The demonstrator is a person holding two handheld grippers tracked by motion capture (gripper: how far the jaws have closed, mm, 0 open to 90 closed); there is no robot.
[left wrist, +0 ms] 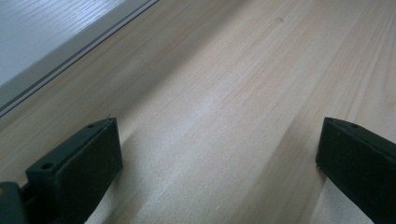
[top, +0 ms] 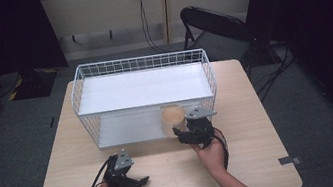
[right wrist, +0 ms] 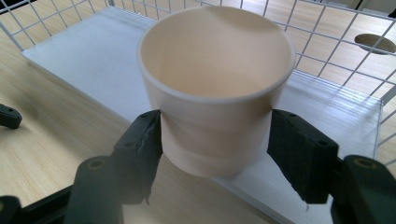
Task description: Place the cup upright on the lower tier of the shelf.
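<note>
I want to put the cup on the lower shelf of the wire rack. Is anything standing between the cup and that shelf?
Nothing visible does. The right gripper holds the cup at the open front of the wire rack, and the lower shelf behind it looks bare. The left gripper rests apart on the table.

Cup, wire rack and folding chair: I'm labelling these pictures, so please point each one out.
cup [right wrist: 210, 107], right gripper view, on its outer wall below the rim.
wire rack [top: 139, 63], high view, on its back wire rim.
folding chair [top: 211, 23], high view, on its black backrest.
</note>
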